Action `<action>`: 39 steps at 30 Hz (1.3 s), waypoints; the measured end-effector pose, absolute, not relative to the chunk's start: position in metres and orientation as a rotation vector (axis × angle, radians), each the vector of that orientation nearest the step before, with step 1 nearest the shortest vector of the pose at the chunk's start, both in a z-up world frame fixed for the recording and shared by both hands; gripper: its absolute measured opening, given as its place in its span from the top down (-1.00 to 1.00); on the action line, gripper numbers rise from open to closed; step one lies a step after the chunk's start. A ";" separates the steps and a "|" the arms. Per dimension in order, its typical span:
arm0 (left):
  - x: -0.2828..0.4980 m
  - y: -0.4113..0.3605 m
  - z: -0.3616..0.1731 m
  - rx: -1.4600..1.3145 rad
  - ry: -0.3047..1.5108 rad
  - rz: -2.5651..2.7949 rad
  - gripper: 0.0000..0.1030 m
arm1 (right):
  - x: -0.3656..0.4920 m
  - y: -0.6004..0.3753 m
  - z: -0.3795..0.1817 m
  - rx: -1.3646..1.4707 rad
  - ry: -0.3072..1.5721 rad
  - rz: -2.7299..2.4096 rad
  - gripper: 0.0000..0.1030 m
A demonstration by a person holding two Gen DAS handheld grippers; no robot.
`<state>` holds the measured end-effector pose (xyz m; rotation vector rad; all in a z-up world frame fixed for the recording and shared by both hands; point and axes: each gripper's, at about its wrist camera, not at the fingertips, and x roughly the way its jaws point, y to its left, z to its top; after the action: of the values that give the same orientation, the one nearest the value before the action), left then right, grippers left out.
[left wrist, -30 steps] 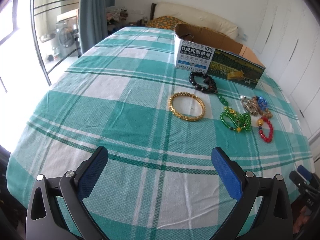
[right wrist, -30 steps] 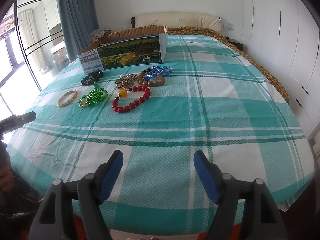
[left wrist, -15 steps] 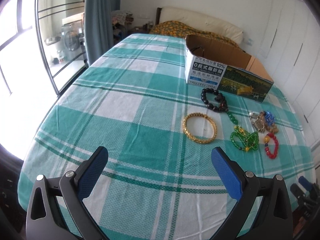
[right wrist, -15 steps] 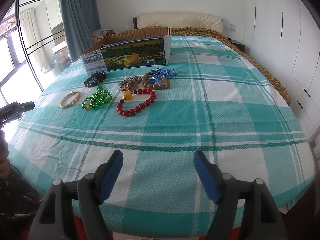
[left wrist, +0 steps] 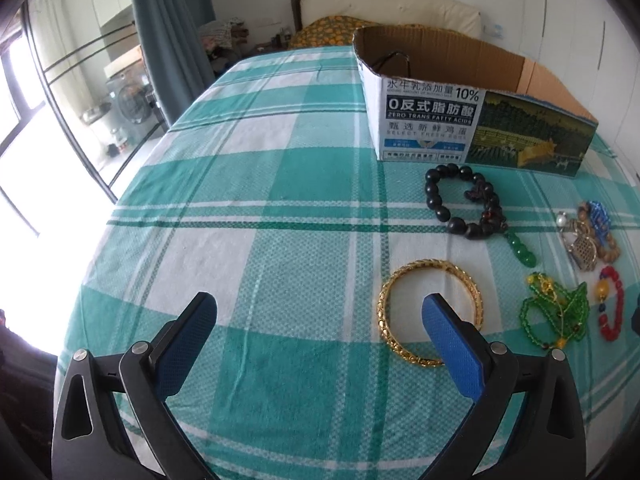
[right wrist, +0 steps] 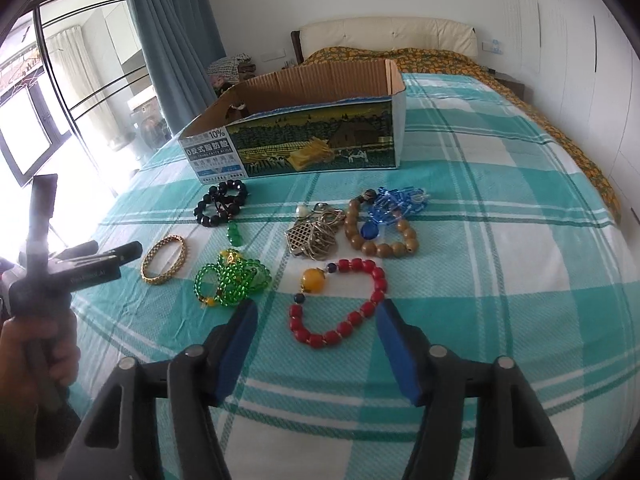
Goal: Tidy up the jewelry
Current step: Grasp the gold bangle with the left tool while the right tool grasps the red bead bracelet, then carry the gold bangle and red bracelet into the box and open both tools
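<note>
Jewelry lies on a green plaid bedspread in front of an open cardboard box (left wrist: 480,120) (right wrist: 304,140). A gold bangle (left wrist: 430,312) (right wrist: 164,259) lies just ahead of my open, empty left gripper (left wrist: 320,312), its right finger over the bangle's near edge. A red bead bracelet (right wrist: 340,304) (left wrist: 612,308) lies just ahead of my open, empty right gripper (right wrist: 316,316). Between them are a green bead strand (right wrist: 232,276) (left wrist: 556,316), a black bead bracelet (right wrist: 220,204) (left wrist: 460,200), a silver pendant (right wrist: 312,236), a brown bead bracelet (right wrist: 380,236) and a blue bead piece (right wrist: 396,200).
The bed's left edge (left wrist: 92,280) drops toward a glass door and blue curtain (left wrist: 168,20). White wardrobe doors (right wrist: 600,60) line the right side. The headboard and an orange quilt (right wrist: 420,56) are behind the box. The left gripper's body and the hand holding it (right wrist: 52,280) show in the right wrist view.
Both grippers have moved forward and lower toward the jewelry. The left now reaches the gold bangle, the right the red bracelet. Both stay open.
</note>
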<state>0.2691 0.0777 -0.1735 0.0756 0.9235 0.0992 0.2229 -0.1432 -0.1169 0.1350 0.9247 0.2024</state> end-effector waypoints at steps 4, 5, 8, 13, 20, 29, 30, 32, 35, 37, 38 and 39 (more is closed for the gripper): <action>0.277 0.075 -0.184 0.093 0.949 0.093 -0.97 | 0.250 -0.132 -0.140 0.154 0.994 0.173 0.18; 0.277 0.075 -0.186 0.093 0.955 0.086 -0.96 | 0.252 -0.129 -0.140 0.135 0.977 0.160 0.26; 0.277 0.073 -0.188 0.075 0.956 0.055 -0.82 | 0.259 -0.122 -0.141 0.084 0.978 0.129 0.29; 0.273 0.067 -0.184 0.023 0.953 -0.043 0.09 | 0.257 -0.117 -0.141 0.002 0.996 0.116 0.66; 0.257 0.060 -0.174 0.022 0.935 -0.117 0.94 | 0.231 -0.147 -0.108 0.114 0.953 0.208 0.66; 0.237 0.058 -0.108 -0.032 0.827 -0.195 0.93 | 0.218 -0.194 -0.056 0.290 0.924 0.310 0.66; 0.236 0.057 -0.101 -0.034 0.819 -0.203 0.93 | 0.218 -0.197 -0.052 0.301 0.921 0.314 0.66; 0.236 0.056 -0.090 -0.043 0.806 -0.217 0.93 | 0.218 -0.200 -0.045 0.316 0.913 0.323 0.66; 0.239 0.054 -0.075 -0.050 0.789 -0.231 0.93 | 0.221 -0.201 -0.033 0.310 0.891 0.334 0.66; 0.243 0.055 -0.067 -0.061 0.777 -0.235 0.93 | 0.226 -0.200 -0.022 0.299 0.872 0.347 0.66; 0.247 0.057 -0.062 -0.069 0.769 -0.234 0.93 | 0.230 -0.199 -0.016 0.293 0.861 0.354 0.66; 0.251 0.058 -0.057 -0.079 0.761 -0.233 0.93 | 0.235 -0.199 -0.010 0.287 0.848 0.359 0.66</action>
<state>0.2509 0.0580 -0.0572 -0.0785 0.7607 -0.2328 0.2349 -0.1991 -0.0102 0.2871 0.8481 0.3594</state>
